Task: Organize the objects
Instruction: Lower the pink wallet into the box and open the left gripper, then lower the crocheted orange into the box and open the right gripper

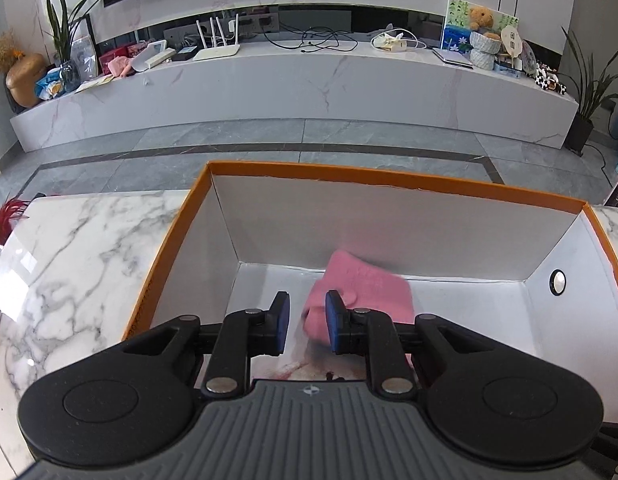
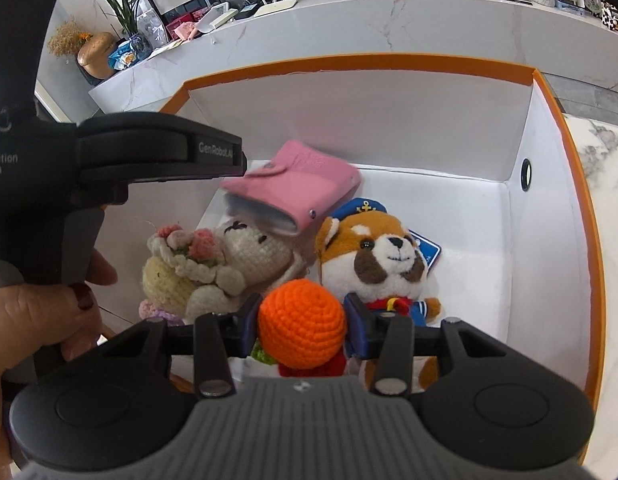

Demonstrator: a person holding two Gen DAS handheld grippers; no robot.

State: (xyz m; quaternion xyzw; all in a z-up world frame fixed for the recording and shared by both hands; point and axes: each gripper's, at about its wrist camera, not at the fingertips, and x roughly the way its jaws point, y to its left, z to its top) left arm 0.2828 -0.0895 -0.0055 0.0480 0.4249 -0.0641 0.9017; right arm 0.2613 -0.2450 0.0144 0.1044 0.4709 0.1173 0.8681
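- Left wrist view looks down into the orange-rimmed box [image 1: 393, 178] on the marble table [image 1: 77, 248]; the left gripper [image 1: 307, 322] hangs over the box's near edge with its blue pads [image 1: 284, 320] apart and nothing between them.
- Right wrist view shows the right gripper [image 2: 301, 326] clamped on an orange crochet ball [image 2: 301, 330], low over the box's near side.
- A pink card wallet [image 1: 359, 292] lies just beyond the left gripper, leaning toward the far wall of the box.
- Only the right view shows what lies under the wallet: a cream crochet bunny [image 2: 213, 264] holding a bouquet at the left side, and a red panda plush [image 2: 379, 258] in a sailor cap beside it.
- That view also catches the left hand [image 2: 41, 320] gripping its handle at the box's left edge, hiding that corner.
- Beyond the table stands a long marble TV bench [image 1: 293, 80] with a white router [image 1: 217, 52].
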